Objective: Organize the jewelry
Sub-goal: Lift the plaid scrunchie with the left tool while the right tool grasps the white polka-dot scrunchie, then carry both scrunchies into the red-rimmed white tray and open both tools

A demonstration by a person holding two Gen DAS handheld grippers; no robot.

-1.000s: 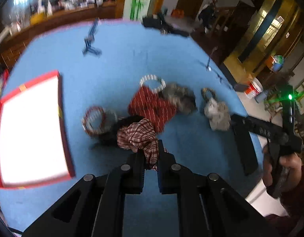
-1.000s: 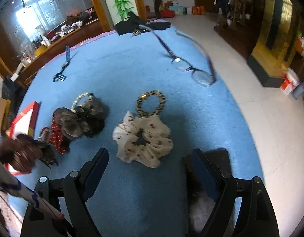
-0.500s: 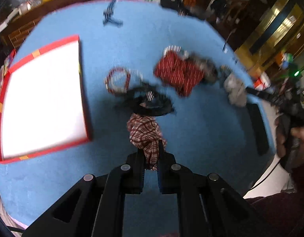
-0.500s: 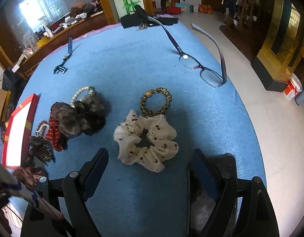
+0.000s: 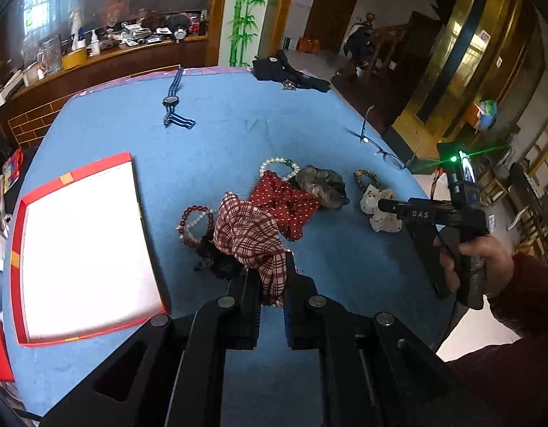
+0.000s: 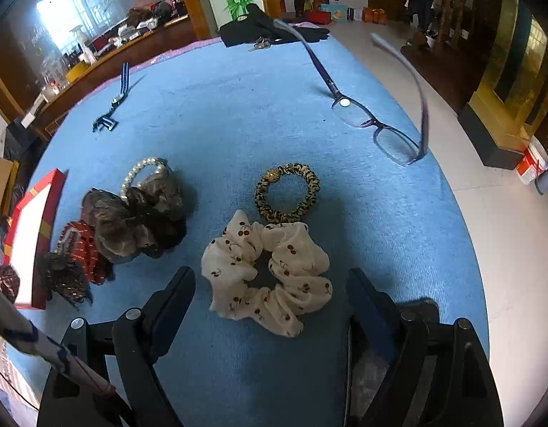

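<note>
Currently left tongs (image 5: pixel 272 286) clamp the plaid scrunchie (image 5: pixel 251 235); right tongs (image 6: pixel 270 293), wide, straddle the cherry scrunchie (image 6: pixel 270 267) near the worktop (image 6: pixel 398 235) edge.

A red-and-white plaid scrunchie (image 5: pixel 252 238) is hanging pinched between the left gripper's fingers, above a black sparkly scrunchie (image 5: pixel 217 261). A dark red bead bracelet (image 5: pixel 195 226) is lying beside it, near the red-rimmed white tray (image 5: pixel 78 249). A red dotted scrunchie (image 5: pixel 288 204), a pearl bracelet (image 5: pixel 279 167) and a grey-brown scrunchie (image 6: pixel 138 220) are touching. A cream cherry-print scrunchie (image 6: pixel 270 274) is lying against a leopard-print hair tie (image 6: pixel 286 192).
</note>
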